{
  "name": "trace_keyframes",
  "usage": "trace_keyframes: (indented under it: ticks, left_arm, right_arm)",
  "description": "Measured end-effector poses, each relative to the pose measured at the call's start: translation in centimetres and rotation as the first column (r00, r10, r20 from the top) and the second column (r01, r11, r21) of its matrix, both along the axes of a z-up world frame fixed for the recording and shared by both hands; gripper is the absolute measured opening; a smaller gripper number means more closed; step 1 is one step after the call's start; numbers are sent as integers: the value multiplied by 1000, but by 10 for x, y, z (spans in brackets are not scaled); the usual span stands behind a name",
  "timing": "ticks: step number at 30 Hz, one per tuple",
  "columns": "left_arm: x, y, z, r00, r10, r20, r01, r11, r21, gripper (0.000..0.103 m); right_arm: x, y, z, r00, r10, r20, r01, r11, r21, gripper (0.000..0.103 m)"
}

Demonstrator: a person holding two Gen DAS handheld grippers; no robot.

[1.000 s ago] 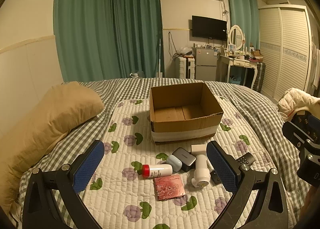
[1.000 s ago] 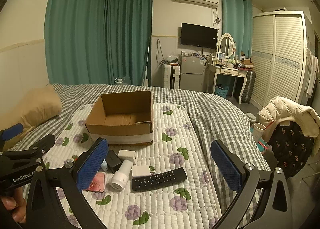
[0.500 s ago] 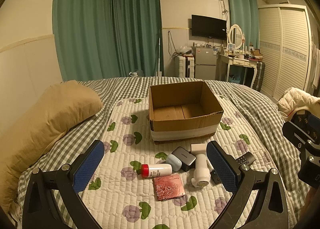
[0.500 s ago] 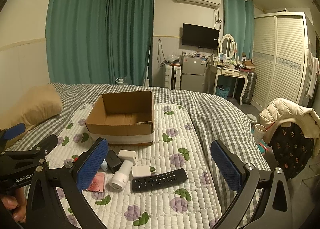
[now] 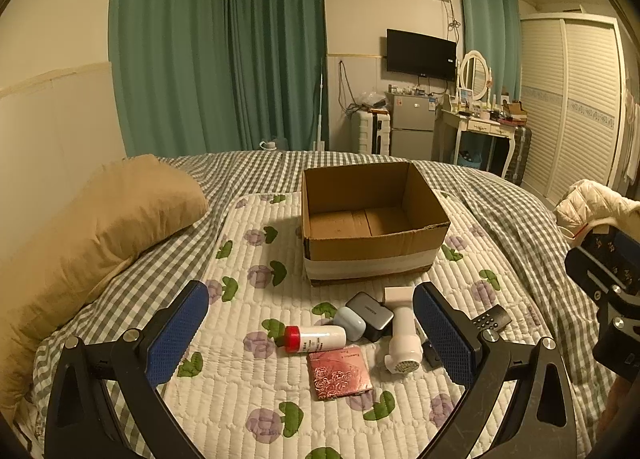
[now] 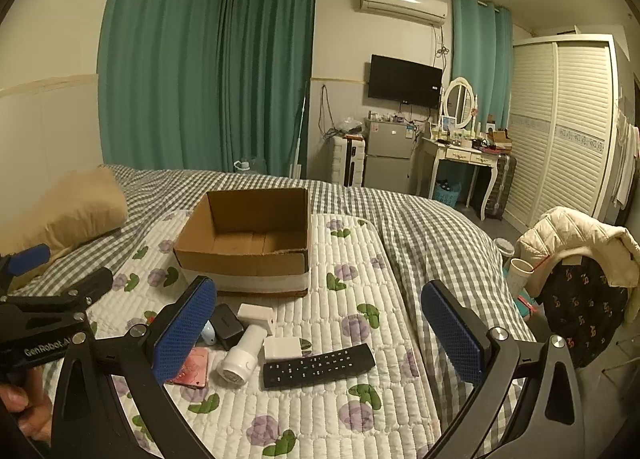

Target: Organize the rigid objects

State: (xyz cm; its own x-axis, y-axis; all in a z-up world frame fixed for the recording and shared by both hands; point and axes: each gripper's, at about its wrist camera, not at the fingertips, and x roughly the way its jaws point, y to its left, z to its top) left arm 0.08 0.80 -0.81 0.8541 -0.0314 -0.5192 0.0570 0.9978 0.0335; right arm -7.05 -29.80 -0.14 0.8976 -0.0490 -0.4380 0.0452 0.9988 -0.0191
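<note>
An open cardboard box (image 5: 372, 219) (image 6: 248, 247) stands empty on the quilted floral mat (image 5: 248, 399). In front of it lies a cluster: a white bottle with a red cap (image 5: 314, 337), a pink embossed case (image 5: 339, 373), a pale blue case (image 5: 351, 322), a dark grey block (image 5: 370, 315), a white handheld device (image 5: 402, 339) (image 6: 244, 355), a white charger (image 6: 283, 347) and a black remote (image 6: 318, 366). My left gripper (image 5: 310, 335) hovers open above the cluster. My right gripper (image 6: 320, 339) is open over the remote. Neither holds anything.
A tan pillow (image 5: 92, 227) lies left on the checked bedspread (image 6: 420, 227). A chair with a cream jacket (image 6: 576, 243) stands right of the bed. A dressing table (image 6: 460, 155), small fridge (image 6: 388, 155) and wardrobe (image 6: 560, 123) line the far wall.
Both views have shifted only slightly; the right wrist view has risen and tilted a little. The objects on the mat have not moved, and both grippers stay open.
</note>
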Motion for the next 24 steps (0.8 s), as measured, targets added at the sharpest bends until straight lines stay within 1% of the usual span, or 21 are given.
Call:
trace_keyframes:
  ticks: [2, 4, 8, 11, 13, 16, 19, 24]
  left_arm:
    - [4, 1, -2, 1000, -1, -14, 1, 1000, -5, 103]
    - [12, 5, -8, 999, -2, -46, 1, 1000, -19, 103]
    - [28, 15, -23, 996, 23, -90, -27, 999, -43, 103]
    - [36, 17, -39, 993, 24, -118, -27, 999, -26, 103]
    - [41, 16, -57, 988, 20, -152, -21, 1000, -7, 103]
    - [47, 15, -80, 978, 11, -207, -10, 1000, 6, 103]
    - [52, 9, -108, 961, -8, -278, 12, 1000, 12, 103]
    - [57, 2, -143, 936, -34, -349, 32, 999, -12, 103]
  right_arm:
    - [3, -3, -4, 1000, -5, -10, 5, 1000, 2, 103]
    - [6, -7, -9, 1000, -13, -16, 12, 1000, -3, 103]
    - [12, -13, -19, 999, -32, -20, 31, 999, -32, 103]
    - [17, -17, -32, 999, -30, -35, 28, 998, -52, 103]
    - [23, -19, -41, 998, -27, -54, 23, 998, -66, 103]
    - [33, -20, -58, 996, -14, -90, 6, 996, -87, 103]
    - [40, -20, -75, 992, 9, -127, -21, 995, -95, 103]
    - [59, -26, -109, 973, -13, -229, -9, 996, -94, 103]
